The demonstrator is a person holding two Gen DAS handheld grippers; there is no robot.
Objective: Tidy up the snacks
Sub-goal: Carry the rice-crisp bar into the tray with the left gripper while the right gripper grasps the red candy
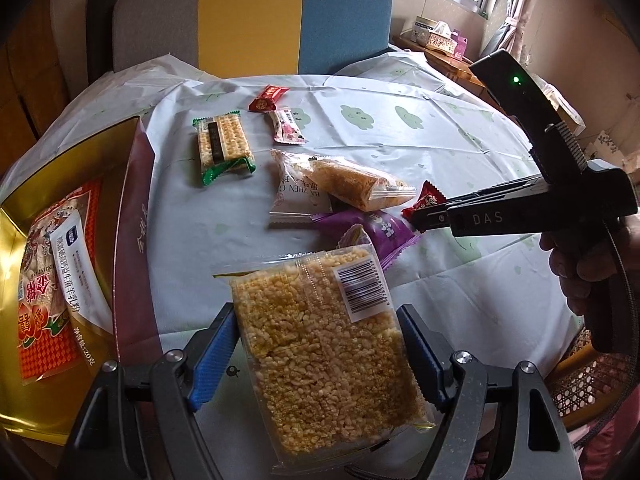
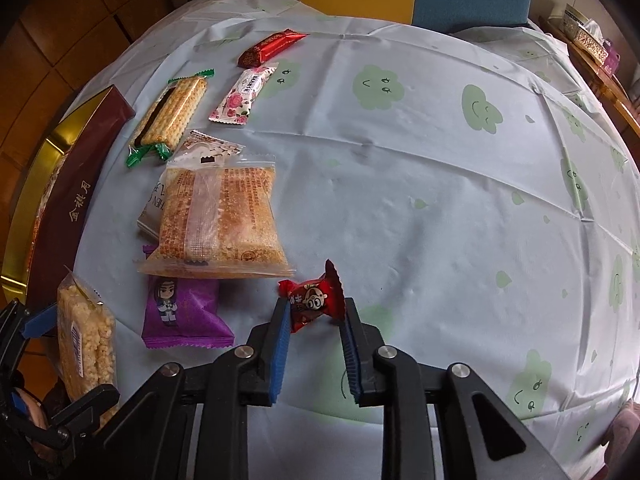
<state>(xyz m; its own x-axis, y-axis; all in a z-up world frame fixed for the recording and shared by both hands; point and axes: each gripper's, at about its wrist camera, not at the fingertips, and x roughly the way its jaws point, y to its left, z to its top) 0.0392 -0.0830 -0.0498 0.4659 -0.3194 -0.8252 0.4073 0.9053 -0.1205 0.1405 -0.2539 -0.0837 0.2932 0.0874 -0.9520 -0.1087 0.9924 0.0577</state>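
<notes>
My left gripper [image 1: 316, 312] is shut on a clear pack of puffed rice cake [image 1: 320, 340], its blue pads pressing both long sides, held just above the tablecloth. The same pack [image 2: 86, 344] shows at the left edge of the right wrist view. My right gripper [image 2: 317, 309] is shut on a small red wrapped candy [image 2: 316, 296] at the tablecloth; from the left wrist view it [image 1: 416, 220] comes in from the right. Left of the candy lie a purple pack [image 2: 180, 308], an orange clear pack [image 2: 220, 220] over a white one [image 2: 154, 208], green-edged crackers [image 2: 172, 116], a pink rose pack [image 2: 244, 94] and a red bar [image 2: 270, 46].
An open gold box [image 1: 60, 208] with a maroon wall [image 2: 76, 200] stands at the table's left edge, with sachets inside. The cloud-print tablecloth [image 2: 440, 200] is bare to the right. A colour-block chair back [image 1: 248, 20] stands beyond; a wicker seat [image 1: 592, 372] is at lower right.
</notes>
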